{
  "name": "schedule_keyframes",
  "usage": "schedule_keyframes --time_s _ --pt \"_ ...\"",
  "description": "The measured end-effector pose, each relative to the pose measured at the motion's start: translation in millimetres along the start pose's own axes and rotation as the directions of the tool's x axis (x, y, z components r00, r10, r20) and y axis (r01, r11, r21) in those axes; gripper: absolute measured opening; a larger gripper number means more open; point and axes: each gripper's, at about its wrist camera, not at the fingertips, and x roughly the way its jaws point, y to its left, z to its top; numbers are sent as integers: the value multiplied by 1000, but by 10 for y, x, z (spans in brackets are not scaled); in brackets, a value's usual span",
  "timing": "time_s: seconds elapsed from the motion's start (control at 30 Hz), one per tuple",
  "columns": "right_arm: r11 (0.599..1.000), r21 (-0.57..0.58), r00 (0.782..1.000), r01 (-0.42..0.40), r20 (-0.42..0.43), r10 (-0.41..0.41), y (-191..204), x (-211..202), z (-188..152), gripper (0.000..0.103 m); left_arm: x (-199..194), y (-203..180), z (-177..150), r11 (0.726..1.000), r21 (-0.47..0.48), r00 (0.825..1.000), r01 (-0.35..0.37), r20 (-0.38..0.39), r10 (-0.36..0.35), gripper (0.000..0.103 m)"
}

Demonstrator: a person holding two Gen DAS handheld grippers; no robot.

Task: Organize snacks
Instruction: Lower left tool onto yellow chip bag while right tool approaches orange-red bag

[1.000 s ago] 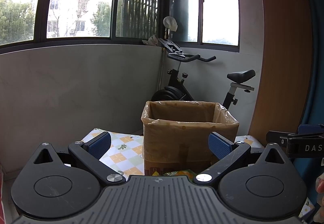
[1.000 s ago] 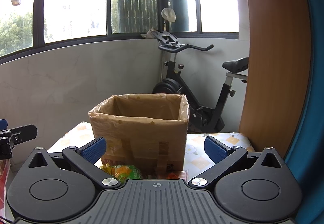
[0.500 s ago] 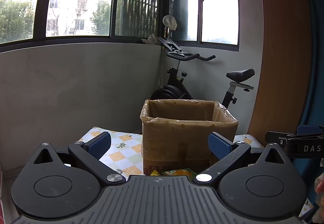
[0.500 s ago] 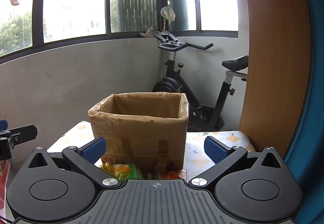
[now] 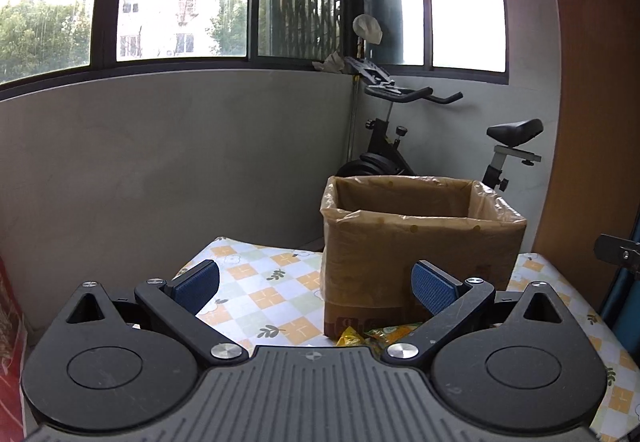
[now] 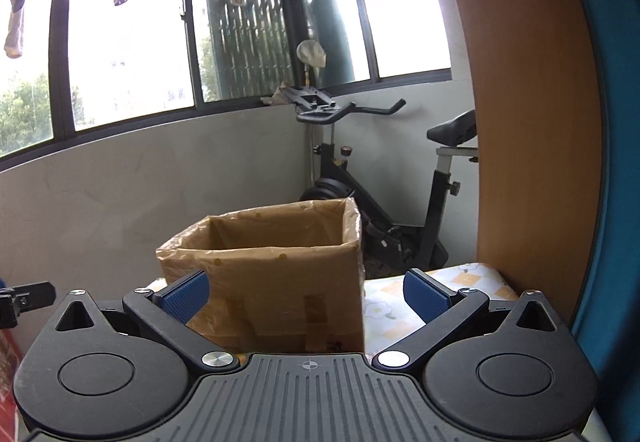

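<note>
An open cardboard box (image 5: 420, 242) lined with a clear plastic bag stands on a table with a checked floral cloth (image 5: 264, 294). It also shows in the right wrist view (image 6: 272, 282). Yellow and green snack packets (image 5: 376, 334) lie at the box's foot, partly hidden behind my left gripper's body. My left gripper (image 5: 316, 282) is open and empty, a little left of the box. My right gripper (image 6: 306, 292) is open and empty, facing the box's front; no snacks show in its view.
An exercise bike (image 5: 436, 146) stands behind the table by the grey wall under the windows. A wooden panel (image 6: 532, 122) rises at the right. Part of the right gripper (image 5: 618, 252) shows at the left view's right edge. Something red (image 5: 8, 322) is at far left.
My left gripper has shifted left, so the box sits further right in its view. My right gripper has tilted and risen, and the snack packets have dropped out of its view.
</note>
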Motion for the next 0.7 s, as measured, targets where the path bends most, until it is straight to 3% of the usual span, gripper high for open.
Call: schedule_keyframes --time_s 0.17,0.33,0.57,0.7 --pt "999 32 999 39 -3 -39 -169 224 -192 103 371 234 -112 997 -82 997 4 -71 -10 103" --pt "999 39 997 29 -69 -27 -246 474 -421 103 679 340 -294 992 -128 993 -25 -121 9 98" --pt "1000 6 992 26 -128 -25 -228 761 -714 103 1006 339 -610 989 -145 976 6 -213 -37 95" --pt "1000 -1 989 14 -149 -14 -233 887 -830 103 1141 320 -716 981 -187 962 52 -255 -99 92"
